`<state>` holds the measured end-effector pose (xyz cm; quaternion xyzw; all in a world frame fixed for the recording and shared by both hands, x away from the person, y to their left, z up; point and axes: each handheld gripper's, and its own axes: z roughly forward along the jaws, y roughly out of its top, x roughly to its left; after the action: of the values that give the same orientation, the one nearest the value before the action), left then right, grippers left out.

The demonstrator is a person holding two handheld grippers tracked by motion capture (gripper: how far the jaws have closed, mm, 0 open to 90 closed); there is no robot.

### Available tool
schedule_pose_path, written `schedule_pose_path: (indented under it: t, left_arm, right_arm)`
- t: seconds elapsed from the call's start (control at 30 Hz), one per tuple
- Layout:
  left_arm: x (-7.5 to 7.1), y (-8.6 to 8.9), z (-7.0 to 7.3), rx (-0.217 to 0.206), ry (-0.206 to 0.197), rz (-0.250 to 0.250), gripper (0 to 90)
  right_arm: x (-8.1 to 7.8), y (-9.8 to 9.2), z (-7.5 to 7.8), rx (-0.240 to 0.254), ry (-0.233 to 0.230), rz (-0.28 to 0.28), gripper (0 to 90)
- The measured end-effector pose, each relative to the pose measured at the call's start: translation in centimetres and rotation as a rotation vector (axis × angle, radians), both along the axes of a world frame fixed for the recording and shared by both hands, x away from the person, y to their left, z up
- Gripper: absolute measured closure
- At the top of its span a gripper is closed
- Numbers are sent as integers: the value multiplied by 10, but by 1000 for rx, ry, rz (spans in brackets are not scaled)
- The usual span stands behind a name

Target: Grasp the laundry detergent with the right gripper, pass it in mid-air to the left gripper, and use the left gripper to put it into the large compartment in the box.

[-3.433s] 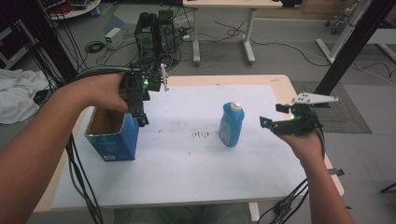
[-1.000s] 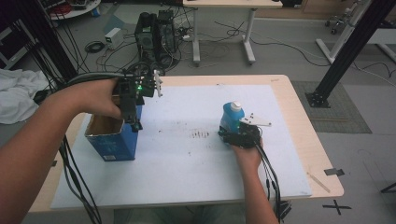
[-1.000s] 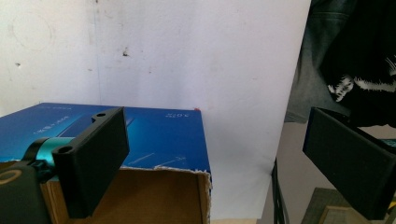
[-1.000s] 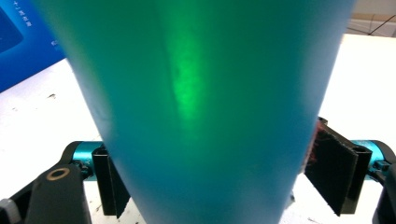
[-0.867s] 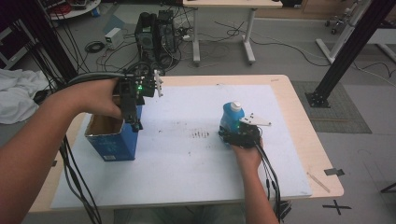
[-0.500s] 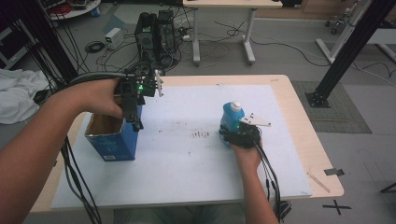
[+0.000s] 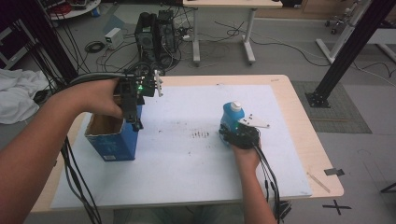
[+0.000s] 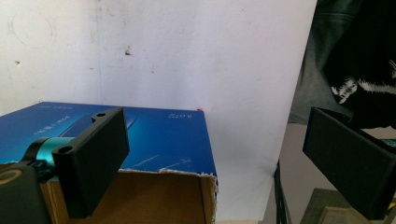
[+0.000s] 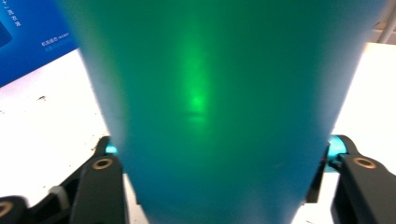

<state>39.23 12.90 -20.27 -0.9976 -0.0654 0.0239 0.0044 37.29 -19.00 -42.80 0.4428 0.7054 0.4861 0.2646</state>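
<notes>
A blue bottle (image 7: 230, 116) with a white cap stands upright on the white sheet, right of centre. My right gripper (image 7: 233, 133) comes at it from the near side. Its jaws have just been closing with the bottle between them. In the right gripper view the bottle (image 9: 210, 93) spans the gap and both pads touch its sides. An open blue cardboard box (image 7: 112, 140) stands at the left. My left gripper (image 7: 136, 122) points down over the box's right edge, jaws wide open. In the left gripper view one jaw hangs over the box (image 8: 154, 135) opening and the other outside it.
A white sheet (image 7: 187, 158) covers most of the wooden table (image 7: 322, 154), with small dark specks (image 7: 201, 135) at its middle. Cables (image 7: 74, 177) trail from the left gripper down past the table's front left. A computer tower (image 7: 156, 28) stands on the floor behind the table.
The right gripper came in from the right side of the table to the bottle and has stayed at it over the last second. The left gripper has kept over the box.
</notes>
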Motion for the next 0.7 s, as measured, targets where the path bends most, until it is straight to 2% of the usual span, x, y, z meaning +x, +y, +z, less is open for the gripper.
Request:
schedule_pose_path:
  t: [0.07,0.13,0.17,0.2,0.27,0.37,0.4,0.43,0.5,0.57,0.6,0.63,0.7]
  left_arm:
    - [0,0,0,-1,-2,-1,70]
    - [0,0,0,0,-3,-2,70]
    - [0,0,0,1,-3,-1,70]
    - [0,-1,0,0,-2,-1,70]
    - [0,-1,1,6,-2,-9,70]
    - [1,-3,1,-1,1,-8,70]
    - [1,-3,2,-3,-3,-8,70]
    - [1,-4,2,-3,-3,-8,70]
    - [1,-5,3,-3,-6,-10,70]
    - [1,-7,4,-5,-8,-14,70]
    - [2,-8,5,-8,-10,-14,70]
    - [2,-9,6,-10,-8,-16,70]
    - [2,-11,6,-16,-3,-27,70]
  right_arm:
    - [0,1,0,-6,-6,-1,407]
    - [-2,0,1,-48,-13,5,422]
    - [-2,1,1,-41,-26,-5,430]
    - [-3,1,2,-44,-18,-3,437]
    - [-4,1,2,-62,-39,5,447]
    - [-5,1,3,-58,-32,5,447]
    - [-5,-1,4,-28,-47,8,448]
    - [-5,-1,4,-28,-47,8,448]
    - [-7,-4,8,-18,-40,22,448]
    - [-7,-8,12,-8,-69,47,448]
    - [-9,-10,16,-5,-59,59,447]
    - [-10,-14,21,-36,-91,81,447]
    - [-10,-15,24,-50,-102,94,448]
